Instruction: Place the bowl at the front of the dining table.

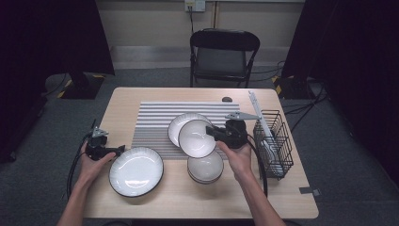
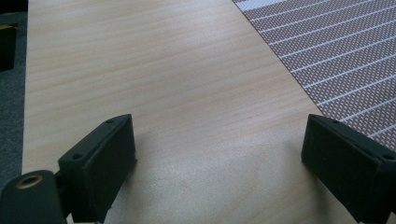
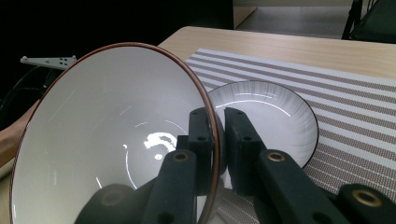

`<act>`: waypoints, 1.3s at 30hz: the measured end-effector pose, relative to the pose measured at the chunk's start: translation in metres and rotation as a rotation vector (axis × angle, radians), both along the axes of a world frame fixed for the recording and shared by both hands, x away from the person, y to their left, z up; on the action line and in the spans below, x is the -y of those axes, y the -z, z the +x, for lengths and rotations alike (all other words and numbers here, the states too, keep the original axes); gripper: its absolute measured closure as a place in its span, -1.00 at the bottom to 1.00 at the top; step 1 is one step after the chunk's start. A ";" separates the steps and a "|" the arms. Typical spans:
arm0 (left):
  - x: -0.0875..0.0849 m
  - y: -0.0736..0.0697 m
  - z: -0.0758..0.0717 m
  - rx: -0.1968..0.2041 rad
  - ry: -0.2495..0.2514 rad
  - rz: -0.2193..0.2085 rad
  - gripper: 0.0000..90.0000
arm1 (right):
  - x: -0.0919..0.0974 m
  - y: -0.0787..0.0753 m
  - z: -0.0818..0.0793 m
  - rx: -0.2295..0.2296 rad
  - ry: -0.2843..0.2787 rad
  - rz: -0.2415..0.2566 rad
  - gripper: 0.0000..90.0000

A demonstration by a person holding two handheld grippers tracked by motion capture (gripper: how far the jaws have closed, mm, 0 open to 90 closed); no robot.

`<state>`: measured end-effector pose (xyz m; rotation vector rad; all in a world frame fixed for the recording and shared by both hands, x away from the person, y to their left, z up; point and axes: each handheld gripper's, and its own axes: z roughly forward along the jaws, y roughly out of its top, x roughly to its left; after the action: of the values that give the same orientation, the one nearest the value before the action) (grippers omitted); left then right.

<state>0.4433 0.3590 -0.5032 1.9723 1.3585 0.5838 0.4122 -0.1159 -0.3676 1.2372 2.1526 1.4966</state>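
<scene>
My right gripper (image 1: 214, 133) (image 3: 218, 140) is shut on the rim of a white bowl (image 1: 196, 138) (image 3: 107, 140) with a dark edge, held tilted above the striped mat (image 1: 155, 127). Below and behind it a white plate (image 1: 181, 123) (image 3: 275, 116) lies on the mat. A stack of bowls (image 1: 205, 168) stands just in front of the held bowl. A second, larger white plate (image 1: 136, 171) rests on the table at the front left. My left gripper (image 1: 117, 150) (image 2: 219, 154) stands open over bare wood (image 2: 163, 84), close to that plate's left edge.
A black wire rack (image 1: 275, 141) with a white item leaning in it stands at the table's right side. A small dark object (image 1: 227, 99) lies at the far edge. A black folding chair (image 1: 221, 56) stands behind the table.
</scene>
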 end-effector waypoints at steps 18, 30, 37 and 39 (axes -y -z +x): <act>0.000 0.000 0.000 0.000 0.000 0.000 -0.79 | -0.010 -0.003 0.024 -0.013 0.007 0.009 0.82; 0.000 0.000 0.000 0.000 0.002 0.000 -0.79 | -0.017 -0.008 0.034 0.001 -0.005 0.007 0.82; 0.000 0.000 0.000 0.001 0.003 -0.001 -0.79 | -0.020 -0.007 0.042 -0.002 0.004 -0.002 0.81; 0.000 0.000 0.000 0.002 0.001 0.000 -0.79 | -0.021 -0.008 0.044 -0.005 0.006 -0.005 0.81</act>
<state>0.4433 0.3593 -0.5033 1.9725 1.3564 0.5851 0.4560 -0.0951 -0.3593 1.2449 2.1529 1.4862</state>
